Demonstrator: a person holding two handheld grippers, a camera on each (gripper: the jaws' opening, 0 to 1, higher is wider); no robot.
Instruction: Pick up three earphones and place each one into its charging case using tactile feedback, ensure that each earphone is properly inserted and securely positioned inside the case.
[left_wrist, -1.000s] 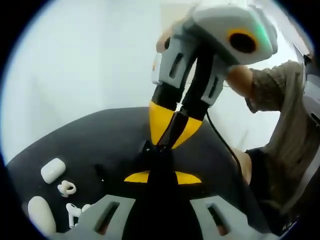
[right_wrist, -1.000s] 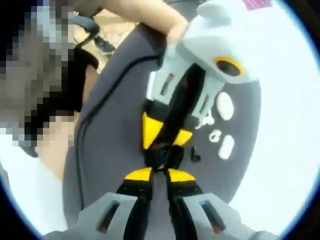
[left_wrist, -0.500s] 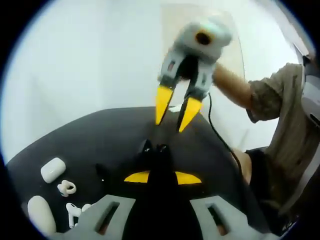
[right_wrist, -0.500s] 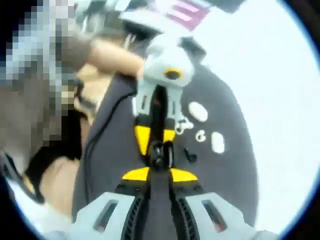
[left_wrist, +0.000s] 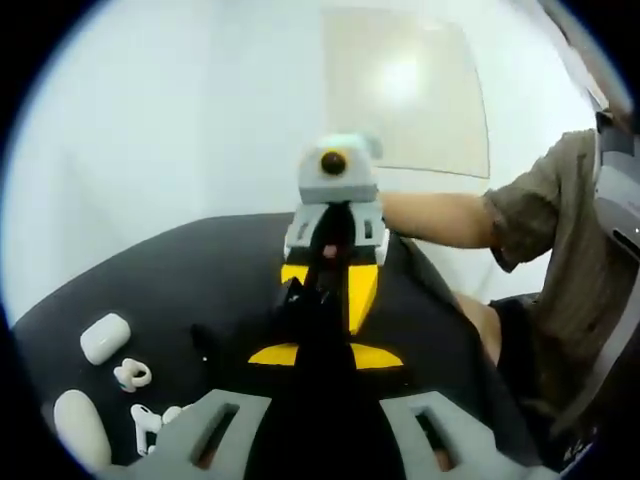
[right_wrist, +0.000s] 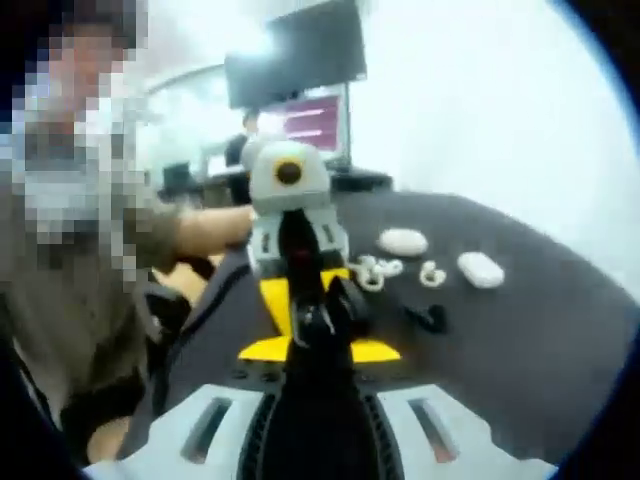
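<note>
My left gripper is shut on a black charging case, whose top sticks up past the yellow pads. My right gripper faces it head-on from just behind the case, its yellow fingers apart. In the right gripper view my right gripper points at the same black case, with the left gripper right behind it. On the black table lie two white cases and white earphones. A black earphone lies to the right of the grippers.
The round black table ends at a curved edge against a pale floor. A person's bare forearm and olive sleeve reach in from the right. White cases lie farther back. A dark monitor stands behind.
The right gripper let go of the black case, drew back with its fingers open, then swung down to face the left gripper at table height. The left gripper stayed still.
</note>
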